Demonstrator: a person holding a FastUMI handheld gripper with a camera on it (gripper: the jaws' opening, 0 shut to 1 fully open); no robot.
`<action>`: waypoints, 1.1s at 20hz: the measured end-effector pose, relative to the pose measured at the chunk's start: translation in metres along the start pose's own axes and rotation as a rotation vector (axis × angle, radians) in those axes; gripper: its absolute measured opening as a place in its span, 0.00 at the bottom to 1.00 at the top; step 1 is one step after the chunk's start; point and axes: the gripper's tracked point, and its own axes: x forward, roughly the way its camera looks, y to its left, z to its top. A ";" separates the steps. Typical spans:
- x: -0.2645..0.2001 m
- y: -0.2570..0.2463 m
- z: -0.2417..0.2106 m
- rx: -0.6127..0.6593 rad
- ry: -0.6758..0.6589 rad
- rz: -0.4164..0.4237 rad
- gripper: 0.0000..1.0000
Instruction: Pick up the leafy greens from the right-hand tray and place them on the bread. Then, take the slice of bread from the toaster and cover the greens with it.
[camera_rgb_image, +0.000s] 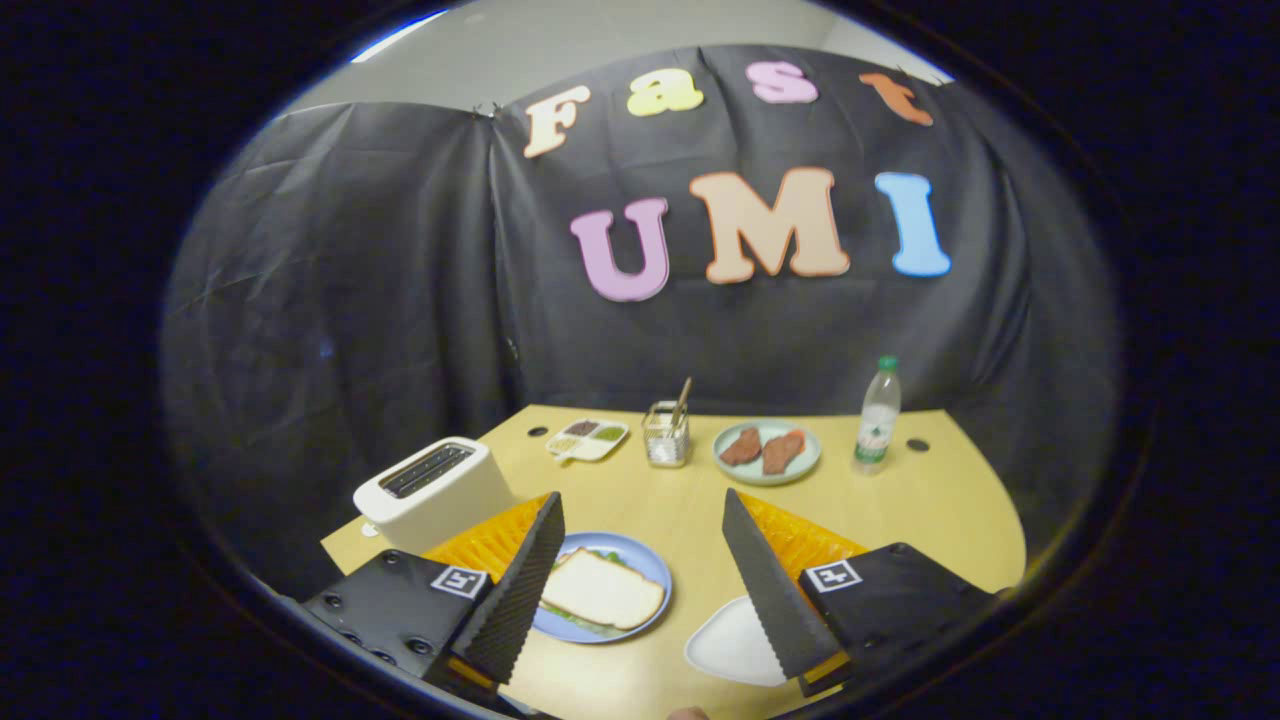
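We see the white toaster (432, 492) far left on the yellow table (930, 500). Gripper (640, 570) spread wide, holding nothing, touching nothing. Between the fingers sits the blue plate (640, 560) with a bread slice (603, 590) on top; leafy greens (600, 553) peek out beneath it, probably over another slice. The white tray (735, 645) sits by the right finger (770, 590).

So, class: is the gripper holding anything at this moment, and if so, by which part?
Nothing is held. The gripper is open, its fingers spread wide above the table, with the blue plate carrying a bread slice over greens lying between them.
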 end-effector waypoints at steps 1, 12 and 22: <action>-0.010 -0.006 0.014 -0.028 -0.037 -0.026 0.99; -0.085 -0.064 0.082 -0.044 -0.317 -0.308 0.99; -0.087 -0.081 0.090 -0.022 -0.334 -0.358 0.99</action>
